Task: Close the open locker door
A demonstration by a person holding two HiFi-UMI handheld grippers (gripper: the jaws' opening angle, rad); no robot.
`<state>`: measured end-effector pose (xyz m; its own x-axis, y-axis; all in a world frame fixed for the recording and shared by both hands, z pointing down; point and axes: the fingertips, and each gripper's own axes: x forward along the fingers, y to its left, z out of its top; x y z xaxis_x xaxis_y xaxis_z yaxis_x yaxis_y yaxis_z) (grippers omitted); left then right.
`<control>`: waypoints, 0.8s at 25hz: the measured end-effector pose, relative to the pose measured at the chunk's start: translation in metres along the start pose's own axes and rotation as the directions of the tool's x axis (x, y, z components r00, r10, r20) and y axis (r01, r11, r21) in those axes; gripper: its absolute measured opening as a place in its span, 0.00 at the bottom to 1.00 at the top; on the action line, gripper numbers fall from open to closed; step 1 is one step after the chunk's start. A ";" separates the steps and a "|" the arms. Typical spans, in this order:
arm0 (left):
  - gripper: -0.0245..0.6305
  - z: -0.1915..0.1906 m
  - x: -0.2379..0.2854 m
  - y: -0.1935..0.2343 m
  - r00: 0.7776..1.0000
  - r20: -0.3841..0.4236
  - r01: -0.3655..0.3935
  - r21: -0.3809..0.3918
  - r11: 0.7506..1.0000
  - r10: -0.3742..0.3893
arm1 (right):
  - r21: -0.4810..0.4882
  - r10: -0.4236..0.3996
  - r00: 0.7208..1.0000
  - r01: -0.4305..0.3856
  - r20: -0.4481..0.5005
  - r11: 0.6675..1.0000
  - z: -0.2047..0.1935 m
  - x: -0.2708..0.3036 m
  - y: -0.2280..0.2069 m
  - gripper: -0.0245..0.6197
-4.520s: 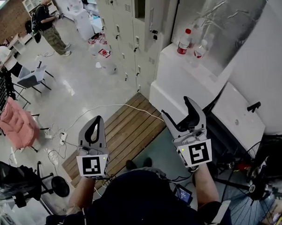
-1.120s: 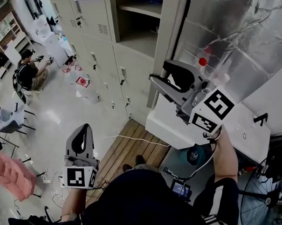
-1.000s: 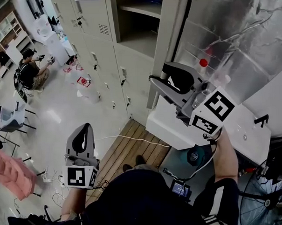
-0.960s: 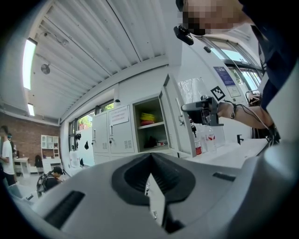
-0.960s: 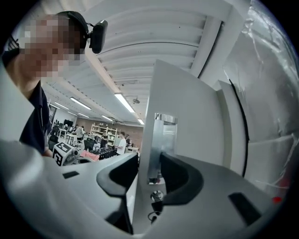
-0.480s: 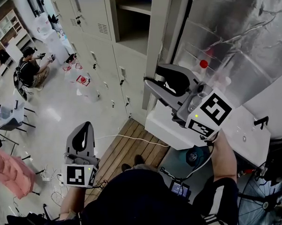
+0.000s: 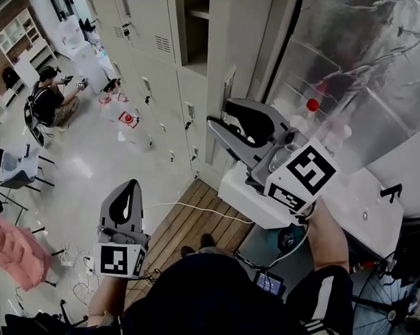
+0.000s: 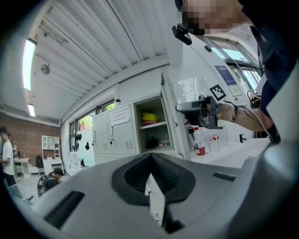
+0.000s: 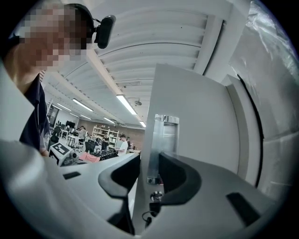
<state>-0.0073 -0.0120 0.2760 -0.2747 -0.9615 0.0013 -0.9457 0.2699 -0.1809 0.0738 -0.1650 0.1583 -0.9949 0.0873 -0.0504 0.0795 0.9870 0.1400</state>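
The beige locker door (image 7: 226, 37) stands partly open in front of its compartment (image 7: 193, 15). My right gripper (image 7: 220, 113) reaches level to the door's free edge, just below the metal handle plate (image 7: 228, 83). In the right gripper view the door (image 9: 196, 116) edge runs between the jaws of that gripper (image 9: 149, 161). One jaw is behind the door, the other on its outer face by the handle plate (image 9: 164, 140). The jaws have just been closing onto that edge. My left gripper (image 7: 129, 184) hangs low at the left, shut and empty (image 8: 150, 156).
A white counter (image 7: 350, 192) with red-capped bottles (image 7: 313, 105) stands right of the lockers, under a foil-covered surface (image 7: 372, 52). A wooden slat platform (image 7: 191, 220) lies on the floor. A person crouches at the far left (image 7: 54, 101) near water jugs (image 7: 128, 122).
The door has swung leftwards towards the locker with my right gripper on its edge, and less of the compartment shows. The left gripper has stayed where it was.
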 end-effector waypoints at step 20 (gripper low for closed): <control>0.04 -0.008 0.036 0.033 0.995 0.027 -0.098 -0.012 0.995 0.098 | -0.061 0.003 1.000 -0.003 0.003 0.998 -0.009 0.079 -0.008 0.22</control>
<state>-0.0497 -0.0371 0.2781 -0.3612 -0.9315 -0.0434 -0.9164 0.3632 -0.1684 -0.0064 -0.1674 0.1620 -0.9945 0.0904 -0.0525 0.0782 0.9767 0.1998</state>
